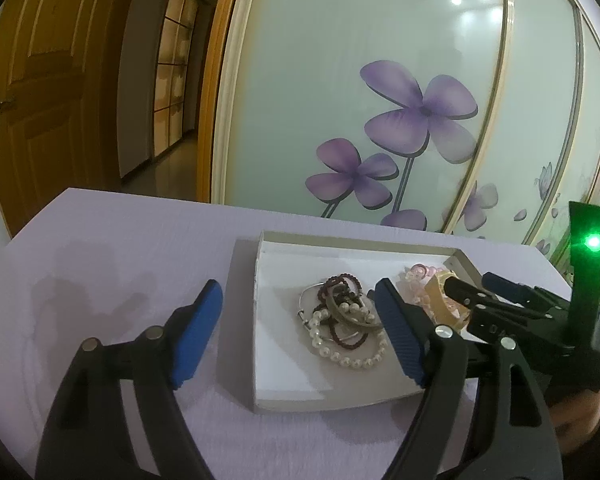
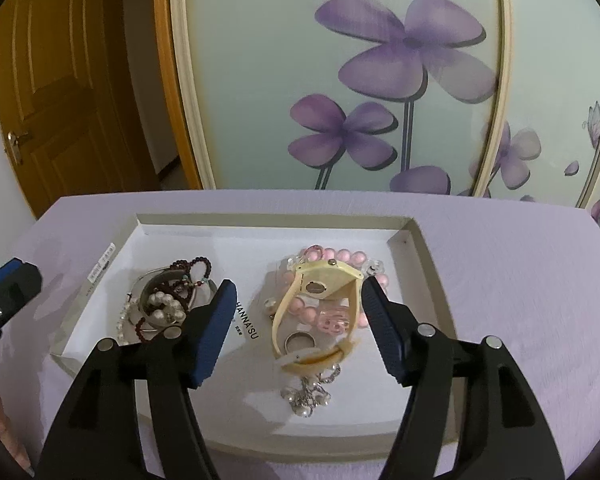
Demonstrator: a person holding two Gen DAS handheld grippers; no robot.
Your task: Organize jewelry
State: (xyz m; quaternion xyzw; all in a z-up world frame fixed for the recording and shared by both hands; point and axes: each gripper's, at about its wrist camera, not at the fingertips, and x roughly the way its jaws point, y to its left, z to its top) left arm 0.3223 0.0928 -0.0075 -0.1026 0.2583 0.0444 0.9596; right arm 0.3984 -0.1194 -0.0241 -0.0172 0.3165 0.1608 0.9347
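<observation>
Jewelry: we find it all inside a shallow white box (image 2: 416,240) that lies on the lilac-covered surface (image 2: 520,280), sorted into two heaps.
Left heap: a pearl bracelet (image 1: 352,354), a dark bead string (image 1: 342,284) and thin metal bangles lie tangled together toward the box's left side.
Right heap: a cream watch (image 2: 324,280) lies across a pink bead bracelet (image 2: 340,258); a silver ring (image 2: 299,342) sits inside the strap loop, and a small pearl-and-chain piece (image 2: 308,396) lies just in front.
Reason for layout: we judge that the box serves as the collecting tray, and that the watch lies on top of the pink beads because it was set down there as part of the right heap.
Right tool (image 2: 298,320): its jaws stand apart, one on each side of the watch. The pads do not press on the strap, so we read the watch as resting free in the box, not held.
Left tool (image 1: 300,328): its jaws stand wide apart and hold nothing. One finger (image 1: 198,332) hangs over the bare surface left of the box, the other over the left heap; we cannot tell whether it touches the pearls.
Step in hand: we judge the right tool to be at a set-down point over the right heap.
</observation>
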